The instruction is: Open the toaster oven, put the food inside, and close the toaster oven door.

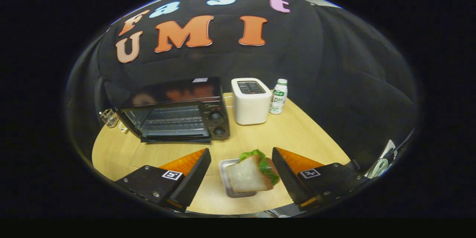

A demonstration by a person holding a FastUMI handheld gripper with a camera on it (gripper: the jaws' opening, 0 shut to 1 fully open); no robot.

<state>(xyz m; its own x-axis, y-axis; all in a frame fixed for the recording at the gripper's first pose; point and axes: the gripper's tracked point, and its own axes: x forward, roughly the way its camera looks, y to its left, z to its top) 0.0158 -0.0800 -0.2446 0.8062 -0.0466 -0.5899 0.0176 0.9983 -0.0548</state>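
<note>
The black toaster oven (174,113) stands on the wooden table (297,134), beyond my left finger. Its glass door (167,154) is folded down flat toward me, and the wire rack inside shows. A sandwich (250,175) of white bread, lettuce and a brown filling leans on a small metal tray (224,173) between my fingers. My gripper (241,152) is open and low over the table. The sandwich sits right by the right finger's pad (284,173), and a wide gap separates it from the left finger's pad (195,176).
A white pop-up toaster (251,101) stands just right of the oven, with a small white-and-green bottle (279,96) beside it. A small wire holder (108,117) sits at the oven's left. The table's near edge curves just under my fingers.
</note>
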